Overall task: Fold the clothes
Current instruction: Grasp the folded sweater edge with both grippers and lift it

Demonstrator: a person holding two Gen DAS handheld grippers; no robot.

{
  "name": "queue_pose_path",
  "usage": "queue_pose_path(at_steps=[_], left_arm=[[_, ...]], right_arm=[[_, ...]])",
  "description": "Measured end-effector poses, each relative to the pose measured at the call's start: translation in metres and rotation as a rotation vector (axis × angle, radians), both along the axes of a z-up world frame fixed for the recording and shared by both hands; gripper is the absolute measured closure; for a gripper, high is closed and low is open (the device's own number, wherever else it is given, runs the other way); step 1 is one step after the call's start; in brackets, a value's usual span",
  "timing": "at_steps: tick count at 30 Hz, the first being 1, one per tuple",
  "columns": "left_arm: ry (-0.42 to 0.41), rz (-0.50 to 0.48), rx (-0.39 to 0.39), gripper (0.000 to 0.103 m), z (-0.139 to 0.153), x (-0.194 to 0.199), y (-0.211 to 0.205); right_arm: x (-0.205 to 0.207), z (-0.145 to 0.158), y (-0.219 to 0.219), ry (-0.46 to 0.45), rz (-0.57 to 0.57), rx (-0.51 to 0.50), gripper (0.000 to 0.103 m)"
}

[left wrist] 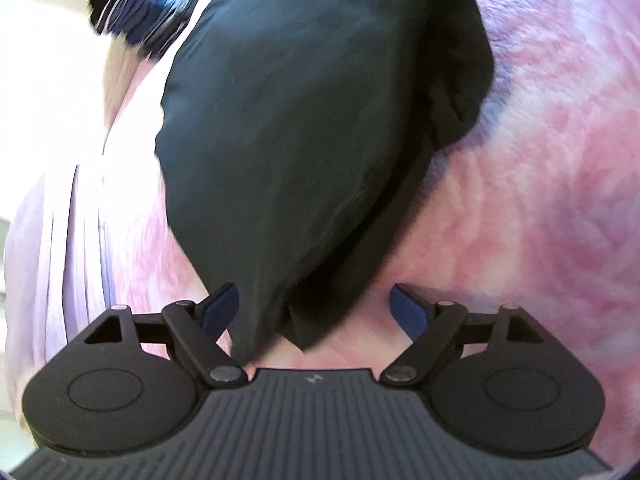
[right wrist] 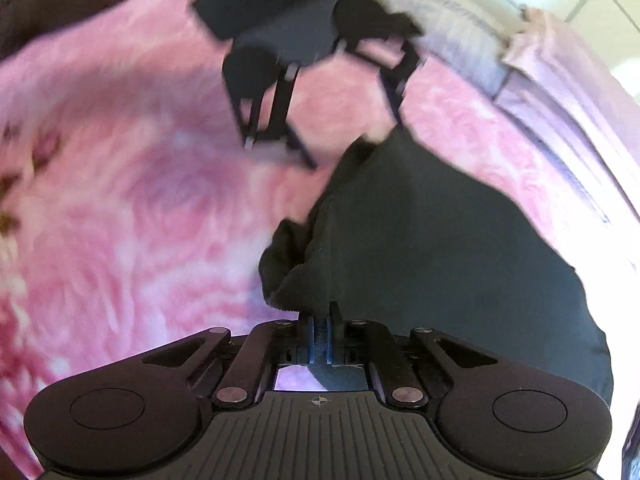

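Observation:
A black garment [left wrist: 304, 140] lies on a pink tie-dye blanket [left wrist: 540, 208]. My left gripper [left wrist: 314, 304] is open; a corner of the garment lies between its blue-padded fingers [left wrist: 408, 308], and neither pad pinches it. My right gripper [right wrist: 319, 322] is shut on a bunched edge of the black garment [right wrist: 420, 248], which spreads away to the right. In the right wrist view the left gripper [right wrist: 328, 140] shows blurred at the top, open, by the garment's far corner.
The pink blanket [right wrist: 132, 200] covers the surface. Its pale lilac border [left wrist: 60, 240] runs along the left edge. A dark brown cloth [right wrist: 48, 4] lies at the upper left of the right wrist view. A dark blurred item [left wrist: 136, 4] sits at the top left.

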State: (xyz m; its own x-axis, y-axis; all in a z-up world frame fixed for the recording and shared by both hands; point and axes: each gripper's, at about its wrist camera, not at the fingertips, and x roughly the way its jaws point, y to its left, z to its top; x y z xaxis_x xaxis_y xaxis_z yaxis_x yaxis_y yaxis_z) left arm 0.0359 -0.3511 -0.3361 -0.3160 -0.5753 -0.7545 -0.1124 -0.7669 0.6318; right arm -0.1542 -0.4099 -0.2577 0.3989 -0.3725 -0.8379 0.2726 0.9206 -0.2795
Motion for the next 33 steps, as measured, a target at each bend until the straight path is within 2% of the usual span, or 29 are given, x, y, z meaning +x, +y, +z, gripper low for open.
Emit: queue_pose_path(at_steps=[1,2,3,4,6,7,11,15,19,22,27,31,33], left_arm=[[-0.007,-0.014,0.018,0.034,-0.001,-0.003,-0.005],[-0.015,-0.021,0.032,0.039,-0.001,-0.006,-0.010],[-0.023,-0.027,0.040,0.050,-0.002,-0.010,-0.014],[-0.033,-0.030,0.039,0.068,-0.002,-0.013,-0.017],[-0.045,-0.016,0.034,0.089,-0.001,-0.017,-0.021],[-0.045,-0.005,0.039,0.093,0.001,-0.018,-0.022],[-0.050,0.045,0.078,0.097,0.024,-0.011,-0.008],[-0.040,0.110,0.118,0.098,0.060,0.005,0.032],[-0.077,0.179,0.191,0.097,0.087,0.023,0.076],[-0.109,0.211,0.227,0.097,0.109,0.025,0.081],[-0.088,0.253,0.228,0.096,0.164,-0.002,0.029],[-0.071,0.229,0.241,0.096,0.198,-0.061,-0.040],[-0.073,0.214,0.260,0.096,0.205,-0.100,-0.076]], right_arm=[[-0.001,0.007,-0.001,-0.012,-0.015,0.000,0.099],[-0.002,0.012,-0.002,-0.015,-0.023,-0.001,0.099],[-0.003,0.016,-0.002,-0.016,-0.031,-0.002,0.099],[-0.003,0.021,-0.003,-0.017,-0.039,-0.003,0.099],[-0.003,0.027,0.002,-0.019,-0.046,0.005,0.099],[-0.005,0.030,0.003,-0.026,-0.021,0.027,0.099],[-0.007,0.045,0.009,-0.053,0.049,0.122,0.099],[-0.007,0.062,0.034,-0.066,0.113,0.196,0.099],[-0.001,0.079,0.067,-0.124,0.146,0.321,0.099],[0.001,0.091,0.077,-0.190,0.142,0.412,0.100],[-0.028,0.121,0.045,-0.332,-0.017,0.431,0.100],[-0.077,0.145,-0.006,-0.461,-0.250,0.440,0.100],[-0.104,0.149,-0.030,-0.502,-0.362,0.433,0.100]])
